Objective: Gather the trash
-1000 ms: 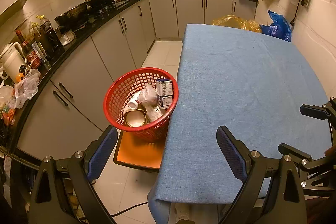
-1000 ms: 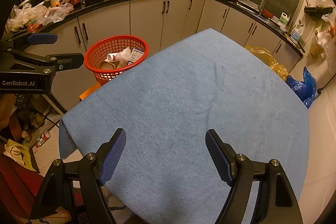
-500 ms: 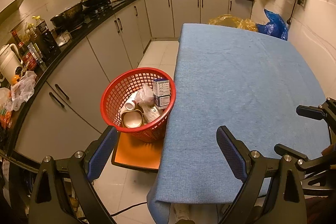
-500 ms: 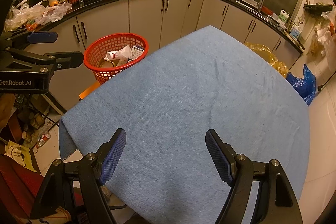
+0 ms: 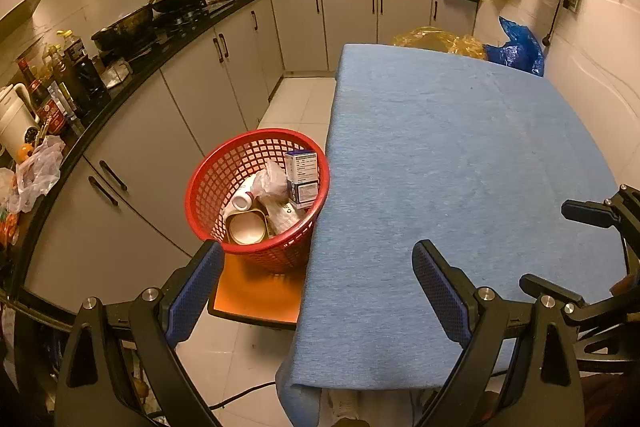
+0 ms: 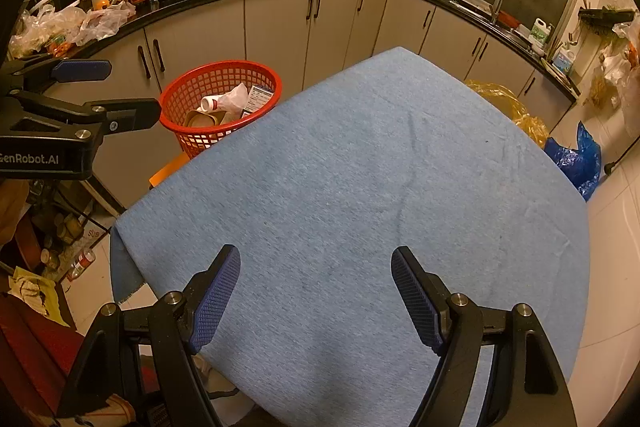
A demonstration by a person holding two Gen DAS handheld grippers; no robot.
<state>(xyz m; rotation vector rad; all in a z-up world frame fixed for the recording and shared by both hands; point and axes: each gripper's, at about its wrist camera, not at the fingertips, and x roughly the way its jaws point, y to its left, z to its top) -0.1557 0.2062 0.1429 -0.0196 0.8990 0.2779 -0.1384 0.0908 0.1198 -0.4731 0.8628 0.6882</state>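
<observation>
A red mesh basket (image 5: 208, 174) stands on an orange stool (image 5: 256, 293) against the table's left edge. It holds a small white and blue box (image 5: 302, 179), crumpled clear plastic (image 5: 273, 183), a white bottle (image 5: 241, 202) and a round tin (image 5: 245, 230). My left gripper (image 5: 316, 255) hovers open over the table's near left edge, empty, with the basket just beyond its left finger. My right gripper (image 6: 316, 259) is open and empty above the blue tablecloth (image 6: 360, 187). From the right wrist view the basket (image 6: 200, 143) is at the far left.
Grey kitchen cabinets (image 5: 192, 99) under a black counter with woks, bottles and a kettle run along the left and back. A yellow bag (image 5: 440, 41) and a blue bag (image 5: 516, 51) sit on the floor beyond the table. Tiled floor (image 5: 296, 103) lies between table and cabinets.
</observation>
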